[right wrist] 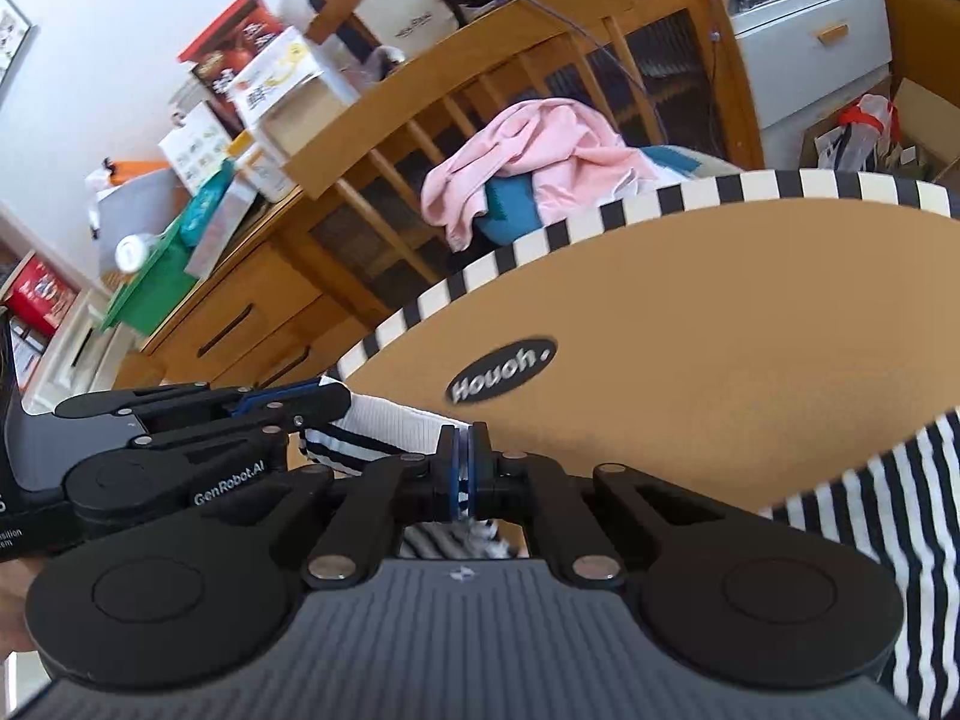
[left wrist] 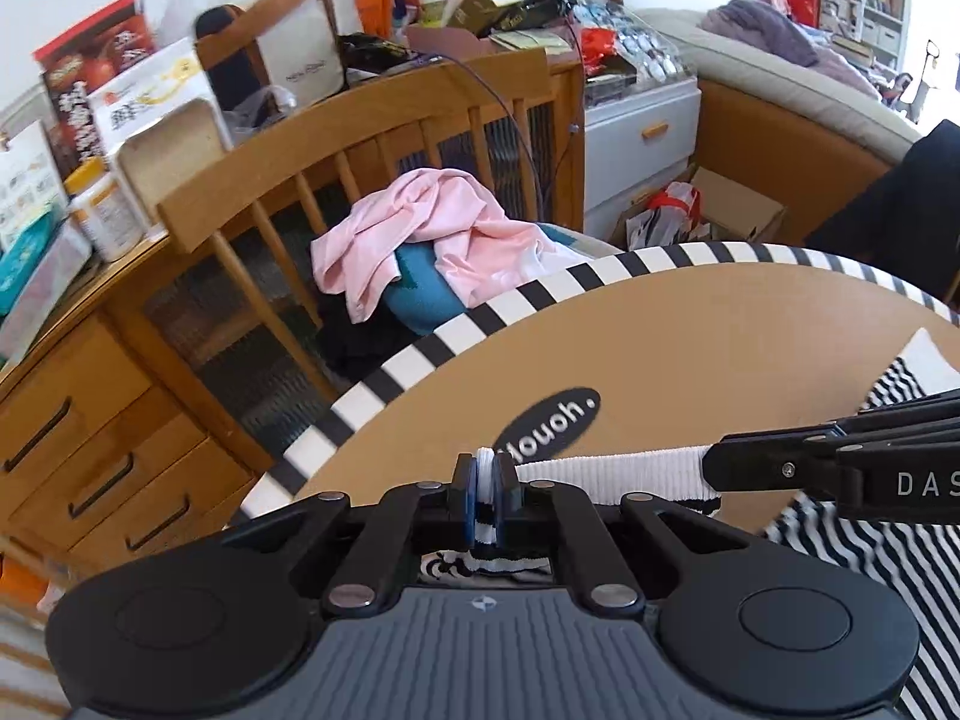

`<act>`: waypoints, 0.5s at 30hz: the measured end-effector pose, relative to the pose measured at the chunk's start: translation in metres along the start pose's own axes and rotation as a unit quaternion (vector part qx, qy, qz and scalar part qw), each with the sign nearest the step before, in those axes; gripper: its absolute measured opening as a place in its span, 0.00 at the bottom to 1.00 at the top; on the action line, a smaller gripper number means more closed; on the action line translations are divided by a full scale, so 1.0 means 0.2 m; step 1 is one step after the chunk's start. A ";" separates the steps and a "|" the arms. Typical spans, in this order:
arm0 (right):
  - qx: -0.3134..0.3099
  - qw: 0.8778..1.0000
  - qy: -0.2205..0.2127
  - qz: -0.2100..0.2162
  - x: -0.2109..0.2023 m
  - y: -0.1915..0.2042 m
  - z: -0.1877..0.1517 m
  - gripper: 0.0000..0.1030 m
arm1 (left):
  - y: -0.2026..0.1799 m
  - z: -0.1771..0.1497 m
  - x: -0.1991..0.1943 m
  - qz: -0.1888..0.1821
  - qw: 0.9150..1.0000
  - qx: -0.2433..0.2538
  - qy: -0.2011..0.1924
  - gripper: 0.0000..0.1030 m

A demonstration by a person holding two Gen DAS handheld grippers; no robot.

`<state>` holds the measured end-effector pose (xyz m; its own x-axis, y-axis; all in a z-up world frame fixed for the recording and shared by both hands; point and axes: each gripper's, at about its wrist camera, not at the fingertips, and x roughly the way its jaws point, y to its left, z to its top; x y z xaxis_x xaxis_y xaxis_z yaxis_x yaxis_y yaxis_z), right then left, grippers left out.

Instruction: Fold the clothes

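Note:
A black-and-white striped garment (left wrist: 870,564) with a white ribbed hem (left wrist: 606,474) lies over the tan table top (left wrist: 690,348). My left gripper (left wrist: 486,480) is shut on the white hem. My right gripper (right wrist: 463,468) is shut on the same hem a short way along; it shows at the right in the left wrist view (left wrist: 720,468). The hem (right wrist: 402,426) is stretched between the two grippers, and the left gripper (right wrist: 336,399) shows at the left in the right wrist view. The striped cloth (right wrist: 900,510) hangs at the right.
The table has a striped rim (left wrist: 420,354) and a black oval label (left wrist: 549,420). Behind it a wooden chair (left wrist: 360,150) holds a pile of pink (left wrist: 420,222), teal and black clothes. A cluttered wooden sideboard (left wrist: 90,420) stands at the left and a white drawer unit (left wrist: 642,138) behind.

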<state>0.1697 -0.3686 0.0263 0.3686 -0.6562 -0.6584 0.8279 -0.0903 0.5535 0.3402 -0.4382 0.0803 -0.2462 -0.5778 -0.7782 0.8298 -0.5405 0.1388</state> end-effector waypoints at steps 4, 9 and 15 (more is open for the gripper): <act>-0.011 1.000 0.016 0.007 -0.09 0.03 -0.10 0.02 | -0.03 -0.11 -0.15 -0.001 0.999 -0.033 -0.007 0.06; -0.026 0.999 0.038 0.014 -0.18 0.04 -0.23 0.02 | -0.11 -0.29 -0.30 -0.003 0.999 -0.052 -0.005 0.06; -0.076 0.995 0.071 0.006 -0.24 0.06 -0.37 0.02 | -0.22 -0.51 -0.38 0.004 0.997 -0.075 0.033 0.06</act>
<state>0.1933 -0.2823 0.0272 0.4261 -0.5424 -0.7241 0.8736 0.0387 0.4852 0.3724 -0.3084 0.0709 -0.2102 -0.5366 -0.8172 0.8981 -0.4362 0.0555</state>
